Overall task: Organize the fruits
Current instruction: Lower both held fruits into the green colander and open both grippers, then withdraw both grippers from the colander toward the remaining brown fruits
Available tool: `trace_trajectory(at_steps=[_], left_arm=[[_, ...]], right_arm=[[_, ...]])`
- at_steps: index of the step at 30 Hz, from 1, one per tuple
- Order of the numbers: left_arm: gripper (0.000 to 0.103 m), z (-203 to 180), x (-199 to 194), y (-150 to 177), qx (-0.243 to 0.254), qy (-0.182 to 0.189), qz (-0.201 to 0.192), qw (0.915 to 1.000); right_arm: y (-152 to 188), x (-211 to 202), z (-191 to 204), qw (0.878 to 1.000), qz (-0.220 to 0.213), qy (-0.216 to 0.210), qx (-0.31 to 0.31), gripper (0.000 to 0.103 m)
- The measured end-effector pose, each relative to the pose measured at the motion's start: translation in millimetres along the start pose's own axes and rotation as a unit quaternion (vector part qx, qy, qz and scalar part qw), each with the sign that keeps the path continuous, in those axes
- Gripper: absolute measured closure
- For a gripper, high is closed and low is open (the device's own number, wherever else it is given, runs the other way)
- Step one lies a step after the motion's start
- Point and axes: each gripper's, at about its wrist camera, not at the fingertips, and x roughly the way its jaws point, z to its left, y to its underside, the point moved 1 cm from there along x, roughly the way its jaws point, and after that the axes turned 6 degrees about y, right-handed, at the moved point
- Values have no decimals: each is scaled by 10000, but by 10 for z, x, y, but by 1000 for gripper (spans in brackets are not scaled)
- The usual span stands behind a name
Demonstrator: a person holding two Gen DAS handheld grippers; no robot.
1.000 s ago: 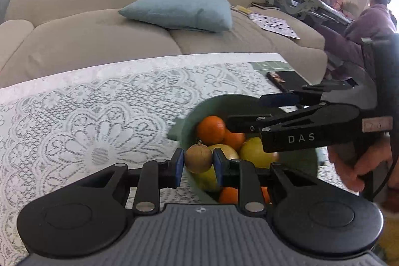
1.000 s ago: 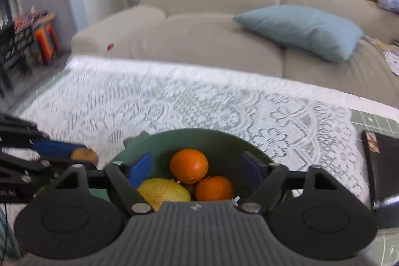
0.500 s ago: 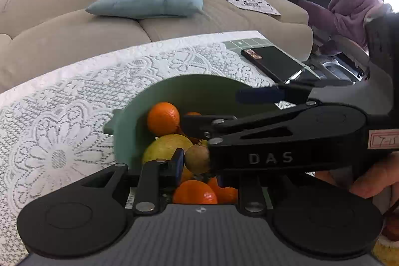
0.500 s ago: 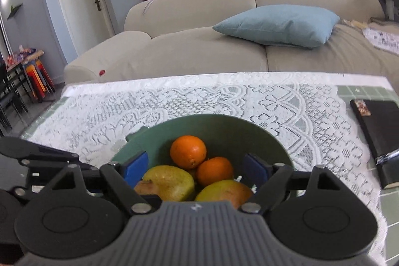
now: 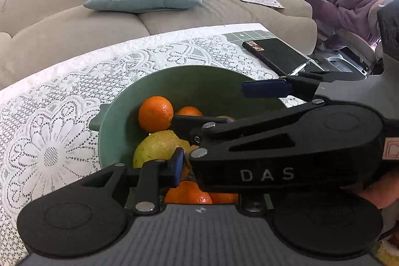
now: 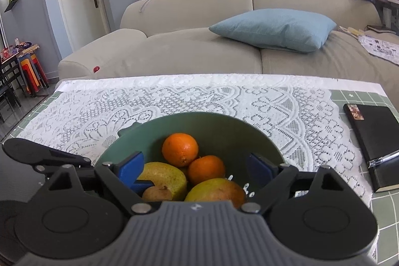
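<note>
The small brown fruit [image 5: 190, 161], round like a kiwi or longan, was mostly hidden in the left wrist view, only a sliver showing beside the blue pad of the left gripper [image 5: 185, 165]; whether that gripper was clenched on it or had let go could not be told, since the right gripper [image 5: 217, 106] crossed in front. The fruit sat low inside the green bowl [image 5: 199, 81], among a large orange [image 5: 155, 113], a yellow-green pear [image 5: 159, 147] and smaller oranges at the near rim. It was judged light, firm and thin-skinned, easily bruised, and best taken across its widest middle with gentle pressure. Room was tight here: the two tools overlapped above the bowl.

In the right wrist view the brown fruit [image 6: 157, 193] was seen resting against the pear [image 6: 165, 177], with a blue pad of the left gripper [image 6: 142, 184] touching or just beside it. The right gripper [image 6: 197, 168] was spread wide and held nothing, its pads straddling the pile above a ripe mango-like fruit [image 6: 217, 191]. The rounded, stacked fruit was judged liable to roll if nudged. Open lace tablecloth [image 6: 174, 96] lay beyond the bowl's [image 6: 212, 121] far rim, while a black notebook [image 6: 374, 138] with a pen occupied the right edge.
</note>
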Motion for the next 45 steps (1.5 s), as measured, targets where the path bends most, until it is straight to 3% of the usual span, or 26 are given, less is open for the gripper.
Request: trace_trajectory(at_steps=[3, 7, 16, 21, 26, 35, 39, 45], left_arm=[[74, 16, -17, 26, -66, 38, -18, 10000], [60, 30, -66, 66, -143, 90, -73, 9998], [43, 106, -474, 125, -354, 168, -478, 9981], [41, 244, -756, 230, -597, 54, -786, 9951], [41, 460, -1073, 388, -898, -326, -1178, 9884], [41, 950, -1471, 686, -1523, -869, -1348, 9752], [41, 1116, -1551, 858, -1713, -937, -1310, 9720], [41, 1323, -1567, 1079, -2038, -891, -1292, 9663]], right_arm=[[14, 23, 10, 10000, 56, 16, -20, 16], [26, 29, 51, 9998, 78, 106, -122, 15], [-22, -69, 123, 9996, -149, 186, -140, 11], [-57, -190, 228, 9990, -352, 193, -175, 9], [-82, -330, 380, 9977, -619, 122, -230, 9], [58, -506, 888, 9918, -1028, -573, -492, 9], [207, -504, 1158, 9896, -952, -846, -668, 11], [424, -377, 1478, 9870, -571, -1183, -925, 25]])
